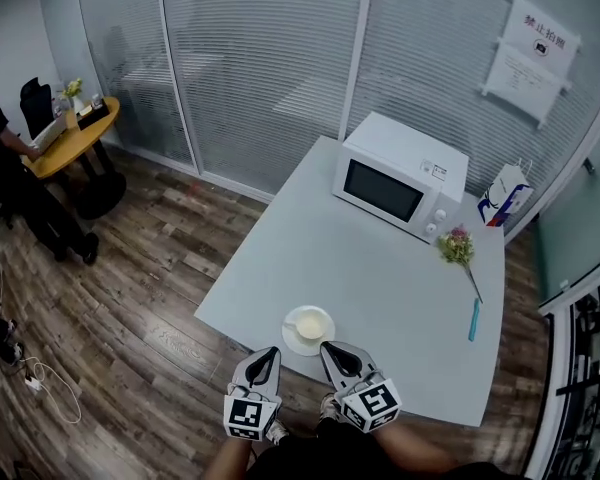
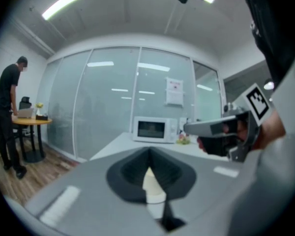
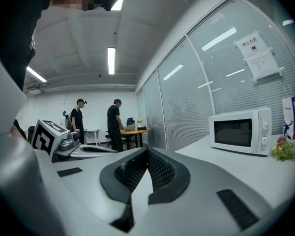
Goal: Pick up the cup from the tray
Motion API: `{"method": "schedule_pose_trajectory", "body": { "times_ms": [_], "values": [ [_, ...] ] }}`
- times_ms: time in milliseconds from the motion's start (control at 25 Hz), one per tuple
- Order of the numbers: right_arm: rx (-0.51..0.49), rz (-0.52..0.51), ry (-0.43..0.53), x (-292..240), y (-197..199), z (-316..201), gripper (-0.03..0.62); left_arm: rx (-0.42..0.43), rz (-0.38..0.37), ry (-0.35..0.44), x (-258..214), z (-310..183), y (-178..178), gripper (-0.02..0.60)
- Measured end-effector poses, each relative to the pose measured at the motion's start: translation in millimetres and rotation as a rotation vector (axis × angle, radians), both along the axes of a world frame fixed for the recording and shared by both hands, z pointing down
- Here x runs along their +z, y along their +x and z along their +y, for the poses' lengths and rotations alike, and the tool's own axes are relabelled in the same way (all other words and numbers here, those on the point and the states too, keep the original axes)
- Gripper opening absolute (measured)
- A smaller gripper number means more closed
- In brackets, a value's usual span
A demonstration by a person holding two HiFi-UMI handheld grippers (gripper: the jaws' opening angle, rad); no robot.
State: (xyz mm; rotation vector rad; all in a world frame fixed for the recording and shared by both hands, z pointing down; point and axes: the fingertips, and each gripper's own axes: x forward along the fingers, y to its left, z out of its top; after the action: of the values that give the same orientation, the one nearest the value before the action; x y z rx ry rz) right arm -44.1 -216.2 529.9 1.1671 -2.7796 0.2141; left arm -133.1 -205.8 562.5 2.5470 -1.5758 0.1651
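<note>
A cream cup (image 1: 311,323) stands on a small white round tray (image 1: 292,343) near the front edge of the grey table (image 1: 380,278). Both grippers hover off the table's front edge, just short of the tray. My left gripper (image 1: 268,352) points at the tray's left side, and its jaws are shut with nothing in them. My right gripper (image 1: 329,347) points at the tray's right side, also shut and empty. In the left gripper view the shut jaws (image 2: 148,156) fill the foreground, with the right gripper (image 2: 192,128) beside them. The right gripper view shows its own shut jaws (image 3: 146,154) and the left gripper (image 3: 112,150).
A white microwave (image 1: 400,178) stands at the table's far side, with a small bunch of flowers (image 1: 457,246), a blue pen (image 1: 473,320) and a paper bag (image 1: 503,196) to the right. A person (image 1: 5,168) stands at a round yellow table (image 1: 75,138) far left. Cables (image 1: 45,380) lie on the wooden floor.
</note>
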Motion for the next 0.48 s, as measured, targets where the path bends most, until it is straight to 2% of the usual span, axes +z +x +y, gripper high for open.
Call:
{"method": "schedule_pose_trajectory", "body": {
  "times_ms": [320,480],
  "values": [
    [0.009,0.024,-0.053,30,18,-17,0.005,0.027,-0.058,-0.046,40,-17,32,0.014],
    [0.013,0.022,-0.086,44,25,-21,0.005,0.039,-0.092,-0.061,58,-26,46,0.168]
  ]
}}
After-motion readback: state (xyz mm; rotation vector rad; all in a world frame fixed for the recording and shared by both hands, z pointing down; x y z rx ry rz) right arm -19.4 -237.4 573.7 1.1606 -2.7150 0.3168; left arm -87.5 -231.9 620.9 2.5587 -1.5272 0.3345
